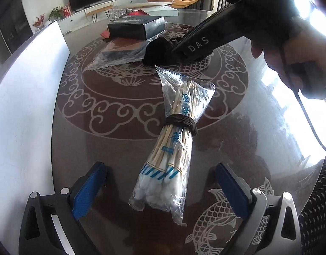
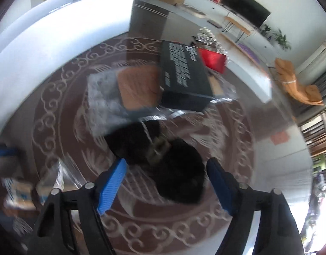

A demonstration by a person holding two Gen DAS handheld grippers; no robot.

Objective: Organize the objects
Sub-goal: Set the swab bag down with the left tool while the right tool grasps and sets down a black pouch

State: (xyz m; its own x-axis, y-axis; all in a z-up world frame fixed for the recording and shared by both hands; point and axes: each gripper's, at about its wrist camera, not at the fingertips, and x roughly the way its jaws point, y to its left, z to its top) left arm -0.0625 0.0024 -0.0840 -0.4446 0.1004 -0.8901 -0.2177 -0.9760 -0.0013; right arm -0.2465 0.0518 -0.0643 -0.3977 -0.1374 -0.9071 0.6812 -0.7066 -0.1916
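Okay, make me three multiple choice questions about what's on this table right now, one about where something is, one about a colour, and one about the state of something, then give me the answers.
1. Where does the pack of cotton swabs lie?
A. On top of the black box
B. On the table, between the left tongs' fingers
C. Inside the clear bag

2. What colour is the cord wound around the middle of the swab pack?
A. Dark brown
B. Yellow
C. White

3. What state are the left tongs in?
A. Shut on the swab pack
B. Shut on nothing
C. Open, pads clear of the pack

Answers:
1. B: the pack rests on the patterned glass table, with a blue pad on each side of it.
2. A: a dark brown cord circles the sticks.
3. C: both pads stand well apart from the wrapper.
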